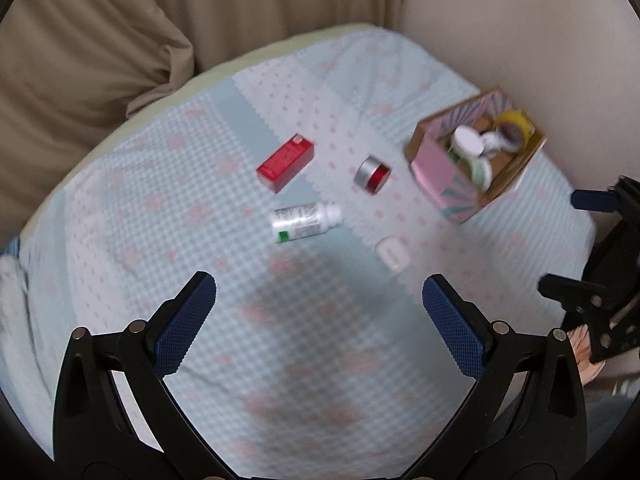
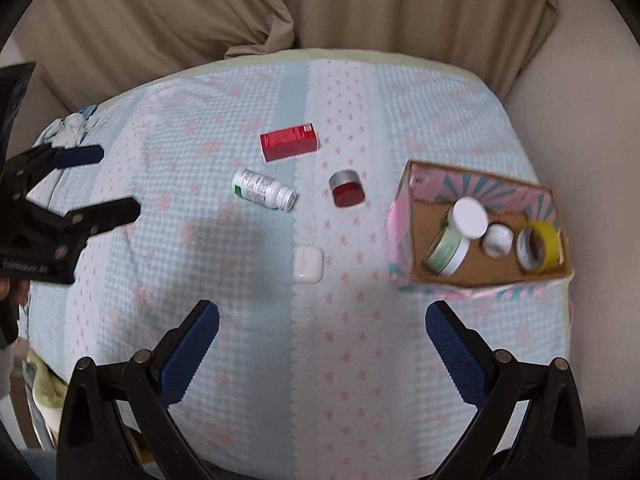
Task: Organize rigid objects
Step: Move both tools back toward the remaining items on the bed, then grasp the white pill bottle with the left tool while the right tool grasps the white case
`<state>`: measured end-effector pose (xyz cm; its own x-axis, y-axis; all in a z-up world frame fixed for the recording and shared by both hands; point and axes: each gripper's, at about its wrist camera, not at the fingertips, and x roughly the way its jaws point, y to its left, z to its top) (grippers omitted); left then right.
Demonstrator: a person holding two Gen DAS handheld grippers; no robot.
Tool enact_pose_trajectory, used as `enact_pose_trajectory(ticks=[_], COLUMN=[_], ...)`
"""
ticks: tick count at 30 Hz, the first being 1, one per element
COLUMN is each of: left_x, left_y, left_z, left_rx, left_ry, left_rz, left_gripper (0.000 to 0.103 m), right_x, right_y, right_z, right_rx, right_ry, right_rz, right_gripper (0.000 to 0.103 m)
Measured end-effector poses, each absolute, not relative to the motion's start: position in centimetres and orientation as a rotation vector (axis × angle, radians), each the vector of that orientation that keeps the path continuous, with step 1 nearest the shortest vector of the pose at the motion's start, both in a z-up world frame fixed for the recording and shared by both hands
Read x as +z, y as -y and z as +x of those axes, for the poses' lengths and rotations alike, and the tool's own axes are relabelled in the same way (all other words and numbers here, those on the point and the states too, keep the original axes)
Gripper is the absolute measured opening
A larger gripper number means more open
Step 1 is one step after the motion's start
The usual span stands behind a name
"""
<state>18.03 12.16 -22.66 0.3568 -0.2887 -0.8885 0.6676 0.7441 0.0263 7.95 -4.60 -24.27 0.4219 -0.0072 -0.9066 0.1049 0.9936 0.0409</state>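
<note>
Red carton (image 2: 289, 141), white pill bottle (image 2: 264, 189), red-lidded jar (image 2: 347, 189) and white case (image 2: 307, 265) lie apart on the quilted bed (image 2: 224, 272), ahead of the right gripper (image 2: 322, 330), fingers wide and empty. Left gripper (image 1: 319, 308) likewise gapes. Pink cardboard box (image 2: 404, 216), beyond the right finger, holds jars and yellow tape (image 2: 538, 246).

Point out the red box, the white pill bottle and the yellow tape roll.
red box (image 2: 289, 141): right wrist view, on its top face.
white pill bottle (image 2: 260, 189): right wrist view, on its labelled body.
yellow tape roll (image 2: 545, 240): right wrist view, on its outer yellow band.
</note>
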Motion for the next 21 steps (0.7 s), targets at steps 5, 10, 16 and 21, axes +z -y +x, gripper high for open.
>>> enact_pose_trajectory(ticks=[5,10,16,21], left_x=[-26.2,-30.1,-35.6,-40.0], left_y=[-10.6,-7.4,-3.6,-1.2], left_z=[21.2,23.7,26.3,28.4], left_rx=[-0.723,-0.845,-1.051,-1.171], left_ry=[-1.056,-1.031,-1.000,-0.995], left_rz=[0.571,0.808,1.116,1.313], left_gripper=[0.103,0.103,0.103,0.098], right_x=[-27.0,-29.9,-34.5,-38.8], right_y=[3.7,3.4,2.9,2.6], right_z=[8.8,10.3,12.7,14.7], right_rx=[-0.118,-0.164,-0.223,-0.254], right_ry=[-1.130,-1.125,-1.148,-1.179], right_rz=[0.128,0.148,0.161,0.208], right_gripper=[0.103,0.103,0.103,0.096])
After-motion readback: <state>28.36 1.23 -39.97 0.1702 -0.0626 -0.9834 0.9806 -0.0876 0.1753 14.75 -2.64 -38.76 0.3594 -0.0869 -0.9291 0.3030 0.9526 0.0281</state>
